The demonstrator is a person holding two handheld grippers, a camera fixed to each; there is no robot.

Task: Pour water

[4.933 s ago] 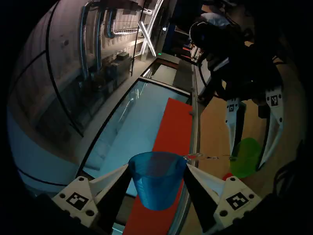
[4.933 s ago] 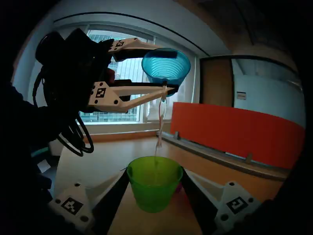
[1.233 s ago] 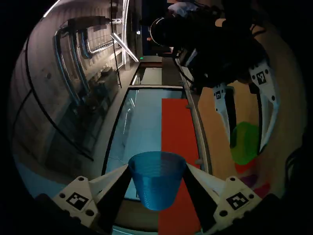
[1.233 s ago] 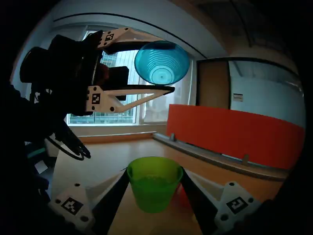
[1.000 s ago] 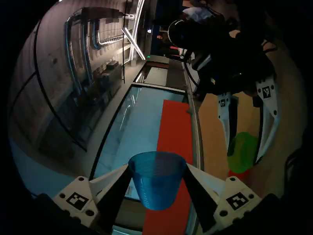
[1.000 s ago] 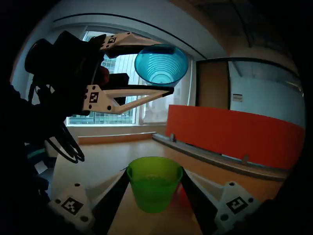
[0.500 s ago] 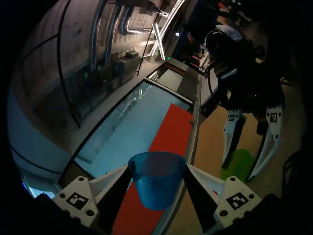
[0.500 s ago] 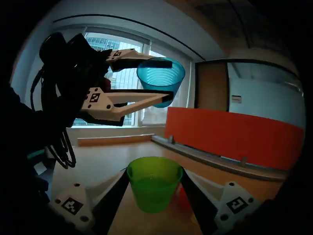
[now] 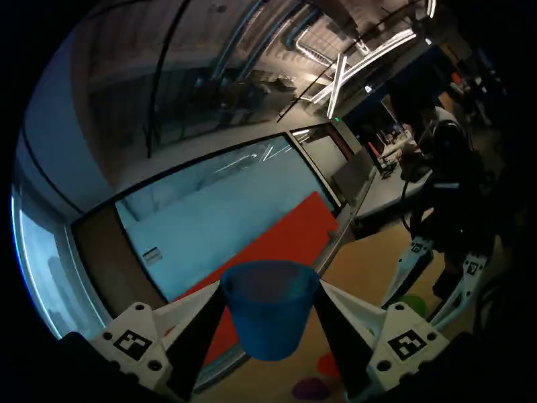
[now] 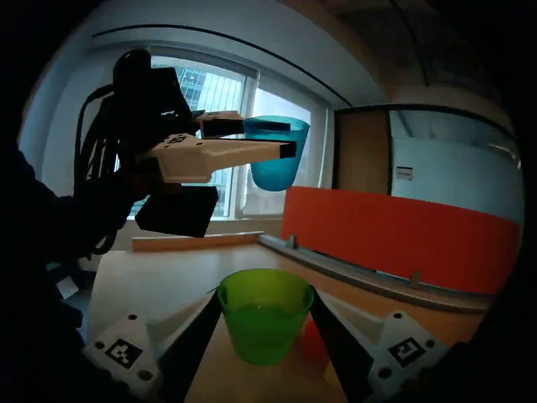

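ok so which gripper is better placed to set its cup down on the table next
Right, probably. The right gripper holds the green cup upright and low, close to the table; the left gripper holds the blue cup high above it.

Upright blue cup (image 9: 270, 319) clamped in left gripper (image 9: 270, 295); farther off, green cup (image 9: 411, 305) between right gripper (image 9: 417, 312) fingers
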